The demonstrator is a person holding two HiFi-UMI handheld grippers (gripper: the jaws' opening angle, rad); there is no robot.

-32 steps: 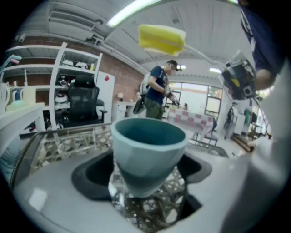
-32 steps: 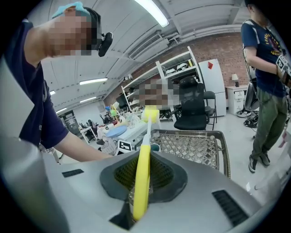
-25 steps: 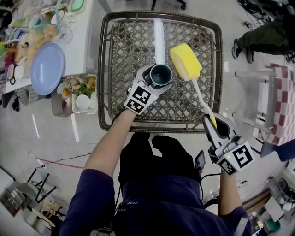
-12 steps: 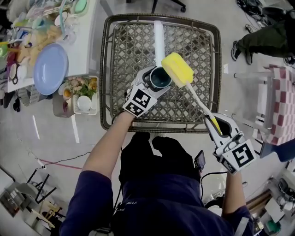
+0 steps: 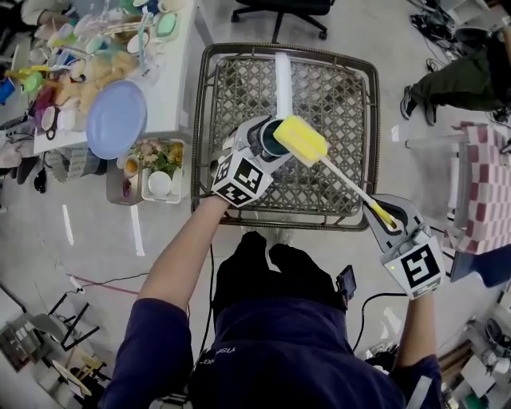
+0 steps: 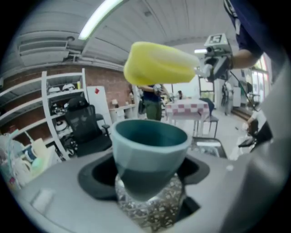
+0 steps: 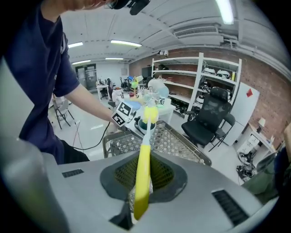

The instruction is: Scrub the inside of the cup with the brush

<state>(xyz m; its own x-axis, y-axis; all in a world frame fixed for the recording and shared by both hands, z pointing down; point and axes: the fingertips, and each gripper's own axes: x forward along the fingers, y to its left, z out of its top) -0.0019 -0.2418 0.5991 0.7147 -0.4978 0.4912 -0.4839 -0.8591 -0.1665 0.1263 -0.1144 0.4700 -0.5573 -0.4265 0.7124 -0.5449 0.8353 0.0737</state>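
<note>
A teal cup (image 5: 265,136) is held above the wire mesh table (image 5: 351,112), mouth up, with my left gripper (image 5: 257,144) shut on it; its jaws have just closed a little around it. In the left gripper view the cup (image 6: 150,148) stands upright between the jaws. The brush has a yellow sponge head (image 5: 299,140), a white stem and a yellow grip (image 5: 384,216), and my right gripper (image 5: 390,220) is shut on that grip. The sponge head (image 6: 159,63) hovers over the cup's right rim, outside the cup. In the right gripper view the brush handle (image 7: 142,177) points toward the cup (image 7: 146,124).
A white side table at left carries a blue plate (image 5: 116,120) and cluttered dishes. Below it sits a small tray (image 5: 156,168) of cups. An office chair (image 5: 279,9) stands behind the mesh table. A person's legs (image 5: 455,76) and a checkered table (image 5: 487,184) are at right.
Both grippers have risen. The cup came up with the left gripper. The sponge head swung left, from beside the cup to over its right rim.
</note>
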